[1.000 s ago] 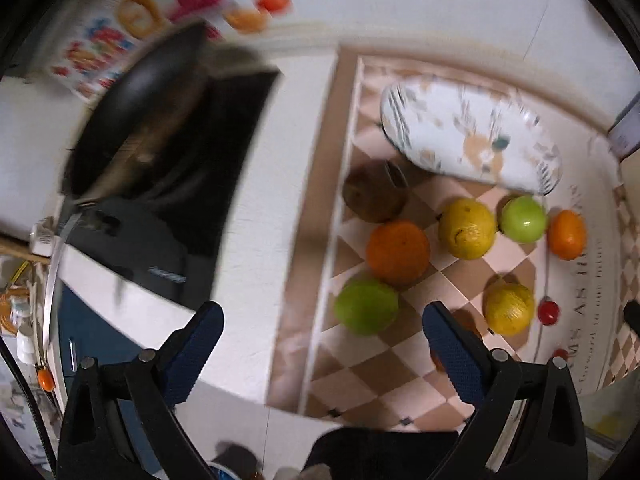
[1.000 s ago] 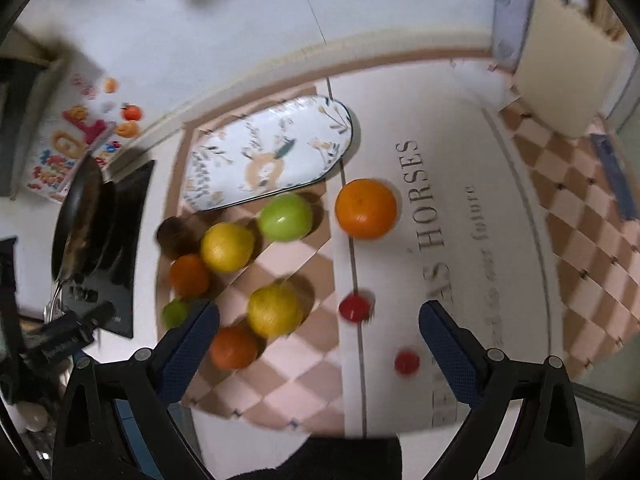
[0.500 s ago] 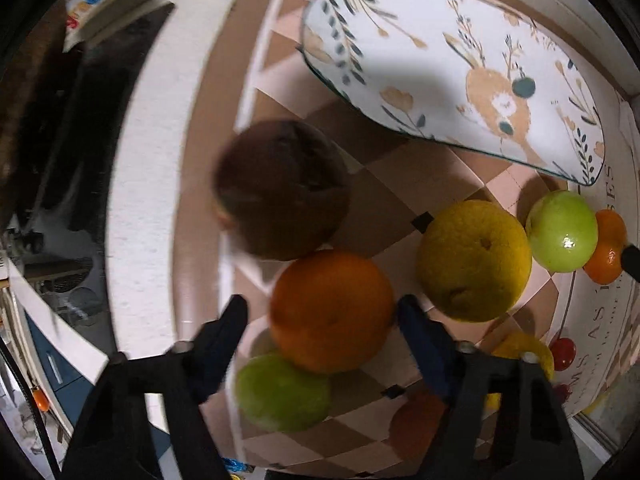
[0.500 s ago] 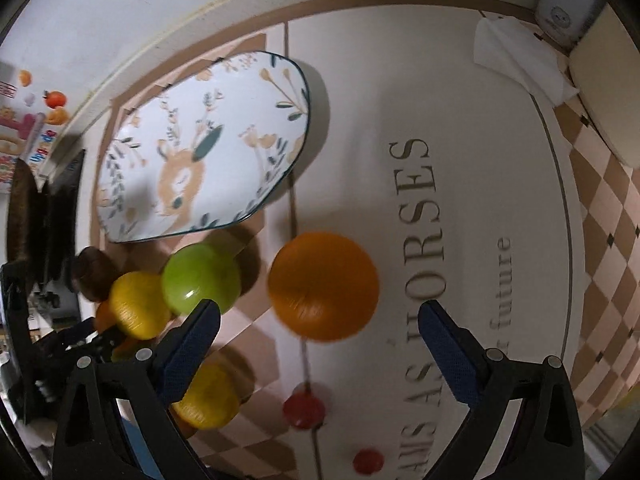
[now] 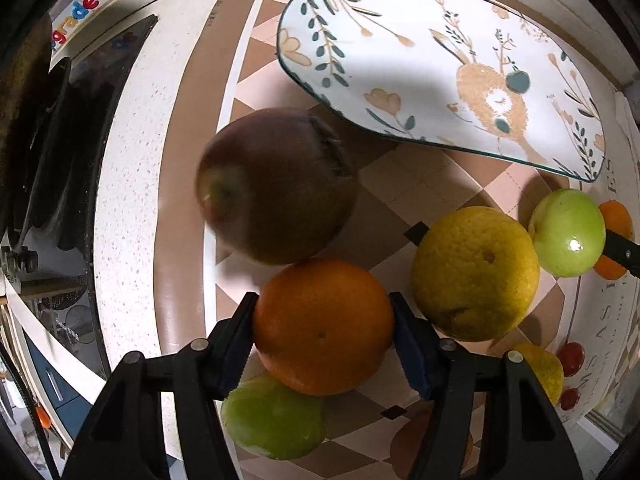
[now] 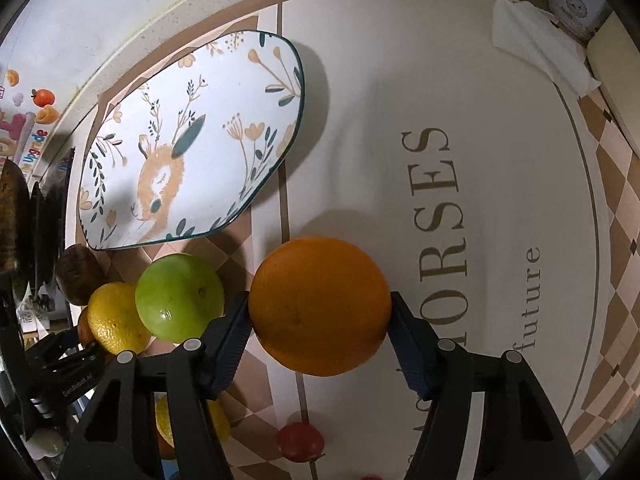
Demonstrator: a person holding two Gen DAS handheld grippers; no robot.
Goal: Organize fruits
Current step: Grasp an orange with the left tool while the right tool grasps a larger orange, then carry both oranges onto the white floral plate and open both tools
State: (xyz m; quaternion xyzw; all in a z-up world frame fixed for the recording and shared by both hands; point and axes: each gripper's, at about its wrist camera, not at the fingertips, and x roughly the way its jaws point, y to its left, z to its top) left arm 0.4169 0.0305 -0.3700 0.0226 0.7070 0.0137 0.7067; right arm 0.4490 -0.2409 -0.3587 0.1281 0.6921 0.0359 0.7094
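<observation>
Both grippers have closed in: left gripper (image 5: 323,328) fingers grasp one orange (image 5: 323,326), right gripper (image 6: 319,320) fingers grasp another orange (image 6: 319,305), plate (image 6: 256,92) at eleven o'clock.

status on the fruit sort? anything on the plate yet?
Nothing is done yet: the plate holds no fruit. In hand: the left gripper and the right gripper each have fingers closed against an orange, both low over the mat; whether lifted is unclear. Left: the dark apple, yellow citrus, green apple, green fruit and small red fruit.
</observation>
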